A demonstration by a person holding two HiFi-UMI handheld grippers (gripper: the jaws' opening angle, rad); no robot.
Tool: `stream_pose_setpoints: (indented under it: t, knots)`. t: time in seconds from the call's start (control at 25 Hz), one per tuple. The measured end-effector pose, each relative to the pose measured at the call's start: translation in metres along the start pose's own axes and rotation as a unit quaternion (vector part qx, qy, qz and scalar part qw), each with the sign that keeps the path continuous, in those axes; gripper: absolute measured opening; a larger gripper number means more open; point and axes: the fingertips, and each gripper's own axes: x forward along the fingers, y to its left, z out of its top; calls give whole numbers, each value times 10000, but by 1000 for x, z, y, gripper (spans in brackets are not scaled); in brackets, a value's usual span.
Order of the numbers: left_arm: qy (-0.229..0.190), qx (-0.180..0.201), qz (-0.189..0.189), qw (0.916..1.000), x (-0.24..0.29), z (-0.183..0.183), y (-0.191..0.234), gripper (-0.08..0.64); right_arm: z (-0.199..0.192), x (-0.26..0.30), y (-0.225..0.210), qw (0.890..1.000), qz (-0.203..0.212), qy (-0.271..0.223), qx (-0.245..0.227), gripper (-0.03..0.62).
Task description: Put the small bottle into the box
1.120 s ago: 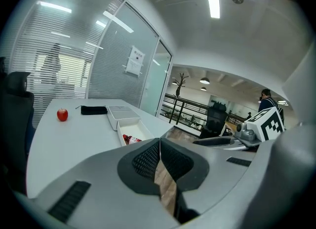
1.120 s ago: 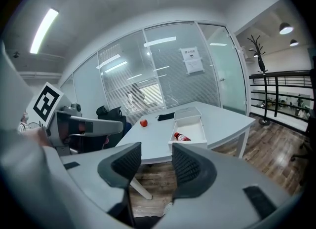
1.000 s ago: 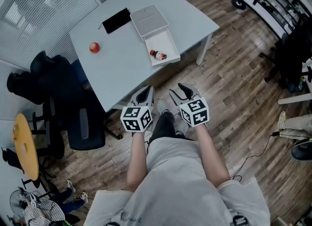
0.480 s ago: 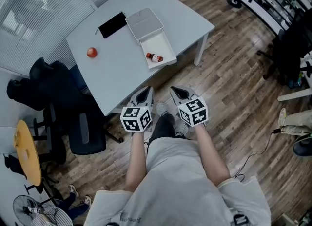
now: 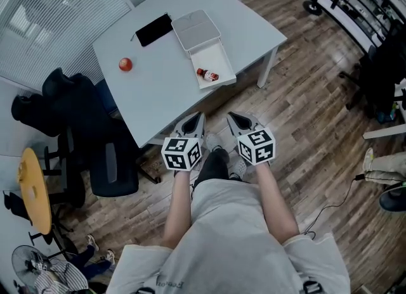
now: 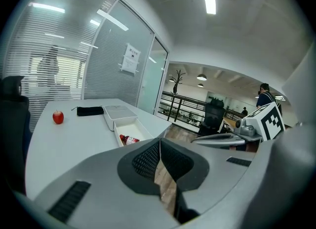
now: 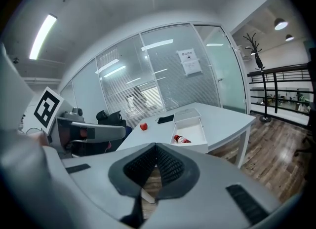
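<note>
The small bottle, red-capped with a red label, lies on its side inside the open white box near the table's front edge. It also shows in the box in the left gripper view and the right gripper view. Both grippers hang over the wooden floor, in front of the table and well short of the box. My left gripper is shut with nothing in it. My right gripper is shut and empty too, its pads pressed together.
The white table also carries the box's lid, a black pouch and a red apple. Black office chairs stand at its left. A table leg meets wooden floor at the right.
My right gripper's jaws have closed from open to shut. Both grippers stay low in front of the table; the head view has shifted slightly.
</note>
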Motion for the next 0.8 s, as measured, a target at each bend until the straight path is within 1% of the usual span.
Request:
stream_pose_setpoints:
  t: [0.12,0.8]
  knots:
    - [-9,-30,22,10000,-2,-1,1,29,3,0,-1,10000,-5,-9,-2,18]
    - [-81,-108,61,9999,-5,0,13,29,6,8,-11,9995,-314,-24,-66,18]
